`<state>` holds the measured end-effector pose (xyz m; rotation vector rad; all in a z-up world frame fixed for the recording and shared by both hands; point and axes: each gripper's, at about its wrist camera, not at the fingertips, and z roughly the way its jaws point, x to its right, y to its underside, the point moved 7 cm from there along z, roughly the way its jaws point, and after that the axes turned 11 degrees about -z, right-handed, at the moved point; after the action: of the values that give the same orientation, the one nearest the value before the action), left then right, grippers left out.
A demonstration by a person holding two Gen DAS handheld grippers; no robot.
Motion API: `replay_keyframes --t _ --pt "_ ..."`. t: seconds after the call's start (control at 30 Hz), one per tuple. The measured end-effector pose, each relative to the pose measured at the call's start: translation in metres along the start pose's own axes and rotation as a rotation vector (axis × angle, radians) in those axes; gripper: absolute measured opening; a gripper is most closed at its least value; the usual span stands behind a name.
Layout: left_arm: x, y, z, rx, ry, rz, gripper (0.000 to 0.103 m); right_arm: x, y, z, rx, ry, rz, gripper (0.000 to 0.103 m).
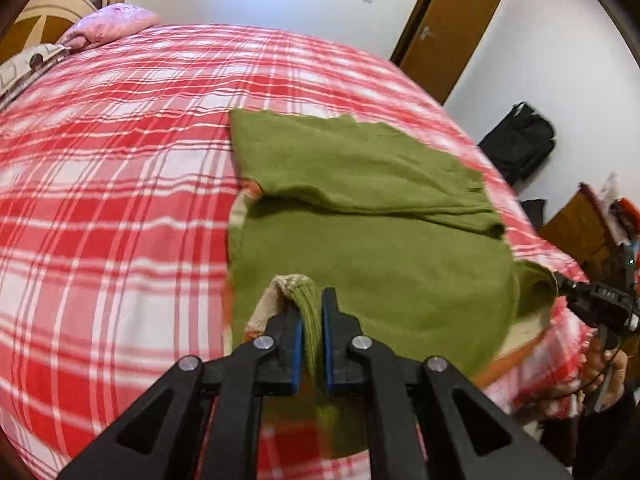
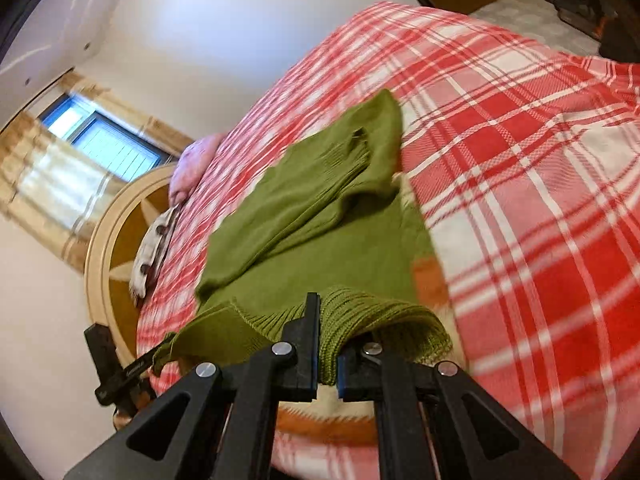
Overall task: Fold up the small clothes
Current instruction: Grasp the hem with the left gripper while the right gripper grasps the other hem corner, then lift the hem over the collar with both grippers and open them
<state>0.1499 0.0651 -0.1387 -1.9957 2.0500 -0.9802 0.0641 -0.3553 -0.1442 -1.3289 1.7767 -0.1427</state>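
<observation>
A small green knit sweater (image 1: 360, 264) lies on the red-and-white plaid bed cover (image 1: 120, 168), its far part folded over in a bunched layer. Cream and orange knit shows along its near edges. My left gripper (image 1: 312, 304) is shut on the ribbed green hem, which stands up between the blue pads. In the right wrist view my right gripper (image 2: 328, 320) is shut on the ribbed hem of the sweater (image 2: 320, 240), and the fabric drapes over the right finger. The right gripper (image 1: 568, 284) also shows at the sweater's right corner, and the left gripper (image 2: 148, 360) at its left corner.
A pink pillow (image 1: 112, 24) and a round wooden headboard (image 2: 116, 240) are at the bed's far end. A brown door (image 1: 452, 28), a black bag (image 1: 520, 144) and wooden furniture (image 1: 580, 228) stand past the right side. A curtained window (image 2: 100, 140) is behind the headboard.
</observation>
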Motion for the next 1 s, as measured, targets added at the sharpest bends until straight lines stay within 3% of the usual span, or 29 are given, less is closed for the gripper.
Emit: replay_keyframes --t 0.2,0.27,0.33,0.37,0.5,0.63,0.7,0.77,0.83,0.9,1.0 --pt "-0.011 -0.015 0.023 -0.088 -0.01 -0.04 0.022 0.02 -0.008 0.035 -0.05 0.011 0.072 0.006" --pt "-0.018 -0.018 0.016 -0.063 -0.036 -0.026 0.04 0.023 -0.01 0.036 -0.042 -0.01 0.081 0.006" --pt "-0.024 -0.023 0.005 -0.015 -0.074 0.0 0.077 0.026 -0.014 0.038 -0.033 -0.025 0.082 0.006" --pt "-0.027 -0.026 0.0 0.011 -0.084 0.009 0.08 0.026 -0.015 0.038 -0.03 -0.036 0.082 0.006" --pt "-0.039 -0.042 -0.018 0.099 -0.131 0.05 0.08 0.017 -0.019 0.031 -0.005 -0.075 0.075 0.007" --pt "-0.021 -0.048 -0.016 0.125 -0.14 0.188 0.08 0.001 -0.024 0.018 0.041 -0.153 0.068 0.011" --pt "-0.005 -0.044 -0.009 0.109 -0.111 0.273 0.08 -0.007 -0.025 0.009 0.065 -0.166 0.057 0.023" --pt "0.013 -0.036 -0.002 0.091 -0.071 0.367 0.08 -0.012 -0.027 -0.007 0.117 -0.168 0.053 0.051" --pt "0.022 -0.028 0.0 0.07 -0.043 0.436 0.08 -0.01 -0.031 -0.026 0.184 -0.168 0.068 0.066" --pt "0.031 -0.018 0.0 0.054 -0.017 0.51 0.081 -0.006 -0.034 -0.041 0.227 -0.136 0.065 0.066" --pt "0.042 -0.008 -0.001 0.056 0.0 0.605 0.084 -0.002 -0.035 -0.053 0.248 -0.013 -0.014 0.066"
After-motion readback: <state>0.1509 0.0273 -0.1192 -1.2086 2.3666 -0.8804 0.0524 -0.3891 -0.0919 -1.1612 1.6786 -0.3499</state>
